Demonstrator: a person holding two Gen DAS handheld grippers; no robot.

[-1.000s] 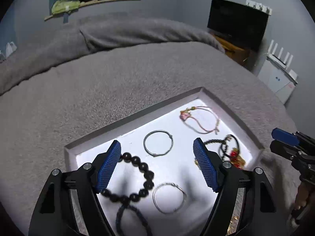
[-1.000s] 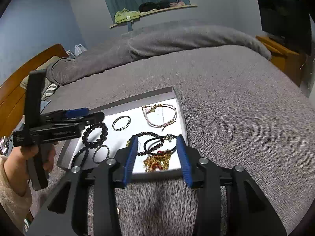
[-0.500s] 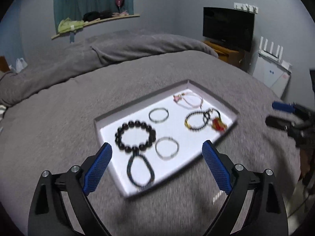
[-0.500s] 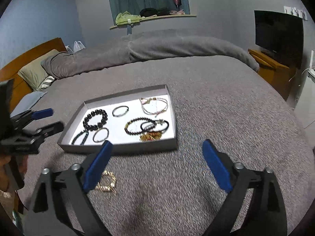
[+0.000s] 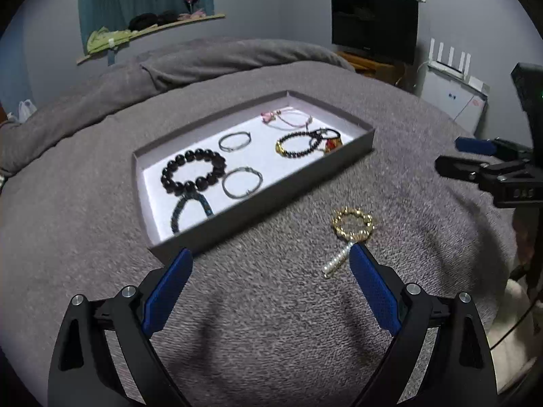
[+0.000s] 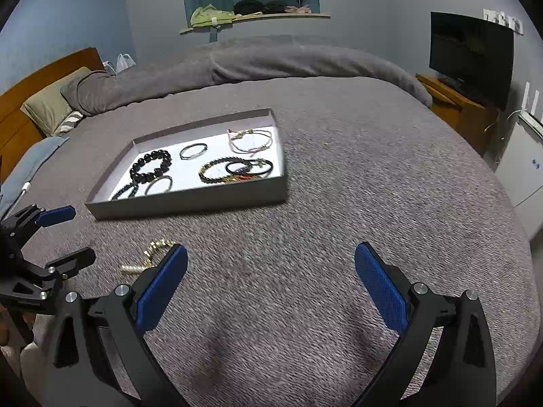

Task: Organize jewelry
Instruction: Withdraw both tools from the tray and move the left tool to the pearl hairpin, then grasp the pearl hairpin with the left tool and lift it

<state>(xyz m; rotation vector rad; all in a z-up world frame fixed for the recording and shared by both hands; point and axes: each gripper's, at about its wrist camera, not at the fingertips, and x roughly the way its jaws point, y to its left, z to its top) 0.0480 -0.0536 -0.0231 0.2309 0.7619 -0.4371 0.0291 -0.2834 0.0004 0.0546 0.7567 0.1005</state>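
Note:
A grey tray (image 5: 258,203) (image 6: 190,200) with a white floor lies on the grey bed. In it lie several bracelets, among them a big black bead bracelet (image 5: 193,173) (image 6: 151,169) and two thin silver bangles (image 5: 242,182). A gold bracelet (image 5: 353,225) (image 6: 157,247) with a pale tassel lies on the bedcover outside the tray, near its front edge. My left gripper (image 5: 268,271) is open and empty, low over the bedcover, the gold bracelet just beyond its right fingertip. My right gripper (image 6: 271,271) is open and empty, over bare bedcover in front of the tray.
A rolled grey duvet (image 6: 271,61) lies across the far side of the bed. A wooden headboard and pillows (image 6: 44,105) are at the left. A TV on a wooden stand (image 6: 471,54) and a white appliance (image 5: 454,95) stand past the bed's right edge.
Both grippers have drawn back from the tray and opened wider. The left was over the tray a second ago. The gold bracelet on the bedcover has come into view.

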